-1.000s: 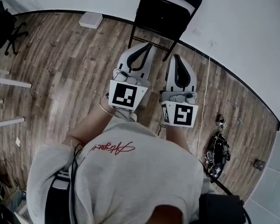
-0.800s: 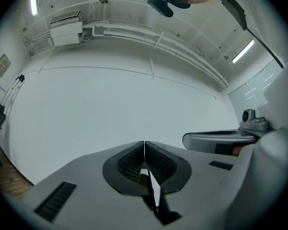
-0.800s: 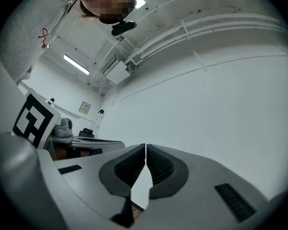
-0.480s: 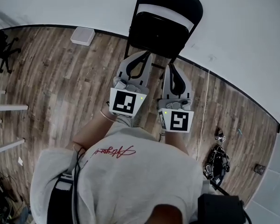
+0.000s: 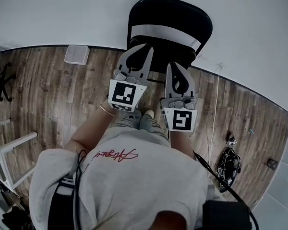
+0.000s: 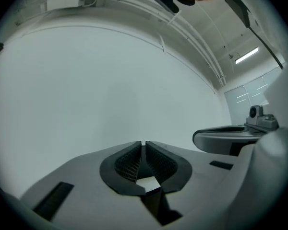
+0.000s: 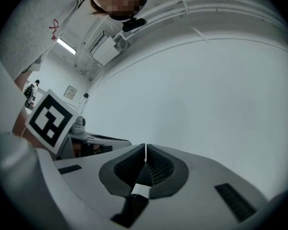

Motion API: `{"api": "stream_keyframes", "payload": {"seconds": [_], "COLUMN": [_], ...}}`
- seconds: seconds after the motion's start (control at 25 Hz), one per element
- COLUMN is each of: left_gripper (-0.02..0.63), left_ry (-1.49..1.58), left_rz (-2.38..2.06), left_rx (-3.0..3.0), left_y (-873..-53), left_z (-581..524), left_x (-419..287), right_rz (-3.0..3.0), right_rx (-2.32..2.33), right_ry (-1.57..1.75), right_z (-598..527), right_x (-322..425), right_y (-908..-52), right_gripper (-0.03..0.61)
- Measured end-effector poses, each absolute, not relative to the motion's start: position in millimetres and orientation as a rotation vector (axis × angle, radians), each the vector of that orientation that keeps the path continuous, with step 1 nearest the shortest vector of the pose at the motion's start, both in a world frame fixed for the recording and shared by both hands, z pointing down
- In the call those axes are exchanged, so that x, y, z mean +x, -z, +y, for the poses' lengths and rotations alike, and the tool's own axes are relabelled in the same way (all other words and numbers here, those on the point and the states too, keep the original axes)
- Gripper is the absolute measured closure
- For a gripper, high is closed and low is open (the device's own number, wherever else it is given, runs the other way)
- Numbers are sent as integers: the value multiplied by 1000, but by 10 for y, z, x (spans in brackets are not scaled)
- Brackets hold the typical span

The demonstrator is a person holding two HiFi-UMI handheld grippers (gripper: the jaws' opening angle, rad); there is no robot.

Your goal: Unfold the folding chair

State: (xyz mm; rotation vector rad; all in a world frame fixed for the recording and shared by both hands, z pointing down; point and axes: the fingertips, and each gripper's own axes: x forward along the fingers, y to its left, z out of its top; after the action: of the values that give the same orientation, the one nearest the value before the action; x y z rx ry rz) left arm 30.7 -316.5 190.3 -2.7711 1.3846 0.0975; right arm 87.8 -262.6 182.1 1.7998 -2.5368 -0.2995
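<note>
Folding chair (image 5: 169, 32): black, folded flat, propped upright against the white wall (image 5: 57, 13). Its long axis runs up the wall and its feet are on the wooden floor (image 5: 53, 95).

Left gripper (image 5: 145, 49): jaws pressed together, pads meeting, nothing between them. In the head view its tips overlap the chair's left edge, low on the frame.

Right gripper (image 5: 175, 67): jaws likewise closed and empty. Its tips lie over the chair's lower middle, a little further back from the chair than the left's.

Both grippers point straight at the chair, side by side. Each gripper view shows only bare wall past the closed tips and no chair, so the chair probably sits below the line the jaws look along.

Judgement: no contact can be confirmed yet. The left gripper looks the nearer. The jaws would have to part and drop toward the frame or seat edge before anything can be pulled open
</note>
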Motion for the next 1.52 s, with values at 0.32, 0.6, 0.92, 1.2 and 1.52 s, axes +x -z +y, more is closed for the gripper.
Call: {"api": "stream_keyframes", "payload": {"seconds": [0.32,0.6,0.92,1.2,1.52], "left_gripper": [332,295,299,507,564], "left_ry": [459,1129,1240,1343,1228], "left_rz": [1436,1524,1603,1671,1728], "left_rx": [-2993,-3062,-3022,-2704,-2740], "left_y": [-3160,-4522,-4942,-5095,-5028], "left_z": [-4331,-5071,-5601,-5825,-5860], "left_x": [94,-303,-226,-204,-199], "right_rz": [-2454,-2356,-2160,-1939,-1884], "right_rx": [1446,1137,774,409,290], "right_ry": [228,272,290,229,95], "right_z": [-3300,-3736,-4106,-4384,-4508], "right_x": [893,859,723,804,854], "right_y": [-2696,-3349,-4131,-4667,-4928], "right_gripper": [551,374,339,333,370]}}
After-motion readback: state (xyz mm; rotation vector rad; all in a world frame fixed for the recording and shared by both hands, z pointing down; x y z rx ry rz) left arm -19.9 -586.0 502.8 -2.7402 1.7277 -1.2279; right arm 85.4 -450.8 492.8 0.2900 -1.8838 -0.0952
